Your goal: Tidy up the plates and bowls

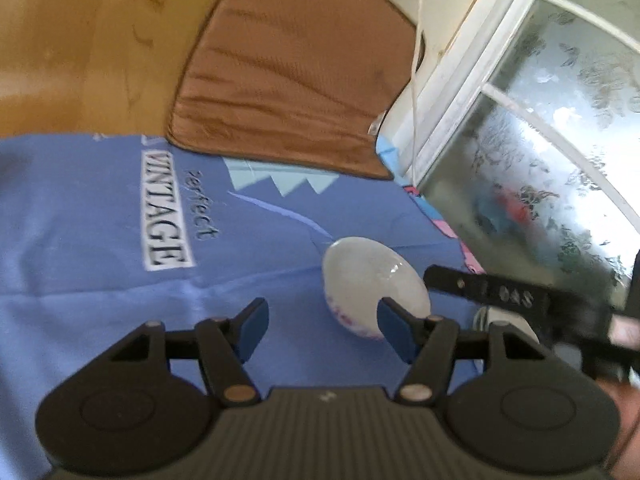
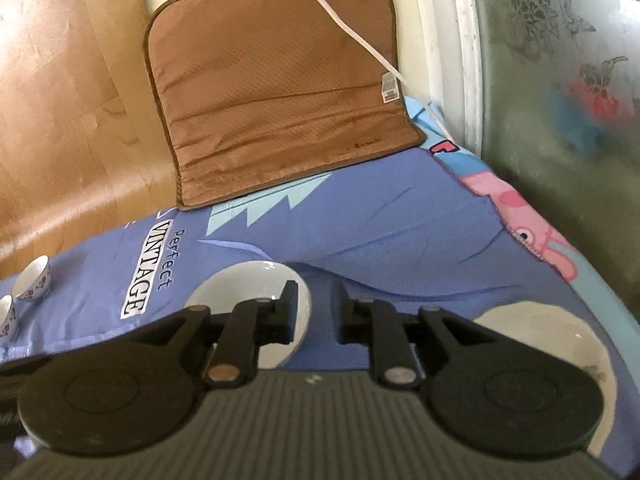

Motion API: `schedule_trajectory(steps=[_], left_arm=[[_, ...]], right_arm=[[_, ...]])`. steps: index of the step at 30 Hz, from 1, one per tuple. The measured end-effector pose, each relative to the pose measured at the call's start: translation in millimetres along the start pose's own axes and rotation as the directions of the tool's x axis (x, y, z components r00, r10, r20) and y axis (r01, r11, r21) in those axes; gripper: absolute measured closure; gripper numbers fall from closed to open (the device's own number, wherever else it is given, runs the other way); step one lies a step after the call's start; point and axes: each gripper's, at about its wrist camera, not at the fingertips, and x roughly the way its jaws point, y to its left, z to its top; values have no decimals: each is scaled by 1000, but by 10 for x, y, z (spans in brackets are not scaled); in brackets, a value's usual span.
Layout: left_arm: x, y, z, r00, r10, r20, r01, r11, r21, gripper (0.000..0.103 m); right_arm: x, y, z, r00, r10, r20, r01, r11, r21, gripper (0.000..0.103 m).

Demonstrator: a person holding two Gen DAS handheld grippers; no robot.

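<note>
- Your left claw is spread wide, empty, just beside the bowl.
- The bowl sits upright on the blue sheet.
- Your right claw is narrowly parted, empty, over the plate.

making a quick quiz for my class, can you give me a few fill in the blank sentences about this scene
1. The bowl lies on a cloth whose main colour is ____.
2. The word printed in the white box on the cloth reads ____.
3. The left tongs are ____, with nothing between the pads.
4. The mat leaning at the far edge of the cloth is ____ in colour.

Missing words: blue; VINTAGE; open; brown
</note>
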Motion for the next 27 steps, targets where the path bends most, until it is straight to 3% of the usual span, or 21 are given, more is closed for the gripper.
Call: schedule_trajectory(steps=[2,6,7,10,16,18,23,27], left_arm=[[151,-24,34,999,-13,-45,12,999,-33,52],[397,6,50,990,-62,-129,46,992,-120,77],[445,10,45,987,-72,-141,53,990,-134,79],[491,-47,39,988,-70,-138,52,990,-134,80],[569,-124,73,985,-73,-156,53,991,-124,80],[495,-99,82,986,-72,-152,54,992,-115,75],[-10,88,65,996,-60,-70,56,997,-61,70],[-614,432,19,999,-11,34,12,1000,-16,70]], right_arm=[[-7,-37,11,1000,3,-7,-3,1000,3,81],[41,-67,-13,999,17,-30,-17,1000,10,81],[49,-55,-25,999,22,-38,-21,1000,4,83],[94,-36,-45,998,36,-52,-37,999,-13,96],[96,-26,-16,1000,-19,-16,18,999,-50,96],[102,-39,0,1000,-16,-21,15,999,-47,92],[-85,45,86,995,-30,97,35,998,-56,92],[-252,299,176,985,54,165,-42,997,-71,92]])
